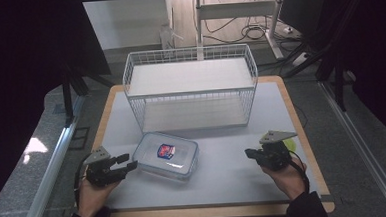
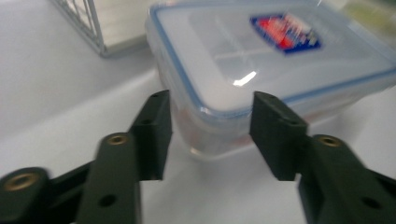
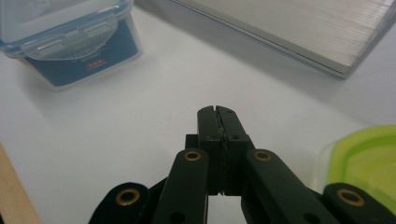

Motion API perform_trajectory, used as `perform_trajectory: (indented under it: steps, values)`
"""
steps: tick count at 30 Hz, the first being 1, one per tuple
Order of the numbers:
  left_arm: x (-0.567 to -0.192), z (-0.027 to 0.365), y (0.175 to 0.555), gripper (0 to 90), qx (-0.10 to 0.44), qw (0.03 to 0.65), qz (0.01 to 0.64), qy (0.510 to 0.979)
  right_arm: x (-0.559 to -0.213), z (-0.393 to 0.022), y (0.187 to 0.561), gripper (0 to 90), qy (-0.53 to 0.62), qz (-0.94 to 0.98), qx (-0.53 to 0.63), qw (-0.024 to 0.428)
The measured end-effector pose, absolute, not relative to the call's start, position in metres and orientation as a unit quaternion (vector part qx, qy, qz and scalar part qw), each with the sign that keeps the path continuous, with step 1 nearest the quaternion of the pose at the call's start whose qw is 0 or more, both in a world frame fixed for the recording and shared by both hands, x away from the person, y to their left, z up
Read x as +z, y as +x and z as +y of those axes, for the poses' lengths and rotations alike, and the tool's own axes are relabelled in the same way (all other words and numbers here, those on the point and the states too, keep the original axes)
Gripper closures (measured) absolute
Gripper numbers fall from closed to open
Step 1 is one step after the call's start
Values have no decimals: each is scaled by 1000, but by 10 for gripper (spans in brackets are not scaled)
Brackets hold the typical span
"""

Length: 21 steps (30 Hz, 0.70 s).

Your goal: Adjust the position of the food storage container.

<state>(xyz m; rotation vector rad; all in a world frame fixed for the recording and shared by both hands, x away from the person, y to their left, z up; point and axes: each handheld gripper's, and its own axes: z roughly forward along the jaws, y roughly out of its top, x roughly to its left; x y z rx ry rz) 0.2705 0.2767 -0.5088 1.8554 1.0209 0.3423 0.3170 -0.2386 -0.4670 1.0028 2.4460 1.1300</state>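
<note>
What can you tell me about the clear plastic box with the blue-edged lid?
The plastic box is a clear rectangular container with rounded corners, its blue-sealed snap lid shut and bearing a red and blue label. It lies flat on the white table, before the wire basket. The left tongs straddle its near corner; contact is unclear.
</note>
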Motion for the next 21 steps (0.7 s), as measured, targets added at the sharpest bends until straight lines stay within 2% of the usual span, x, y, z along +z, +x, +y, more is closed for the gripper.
perform_trajectory:
  steps: [6, 9, 13, 21]
  values:
    - [-513, 285, 278, 773, 161, 445, 444, 761, -466, -230, 313, 900, 341, 842, 397, 129]
    - [-515, 283, 286, 843, 163, 428, 450, 767, -466, -226, 312, 900, 341, 842, 400, 125]
    - [-519, 279, 298, 881, 154, 413, 454, 774, -468, -221, 311, 900, 338, 842, 403, 118]
    - [-521, 270, 306, 900, 141, 405, 455, 781, -475, -201, 308, 900, 320, 852, 403, 94]
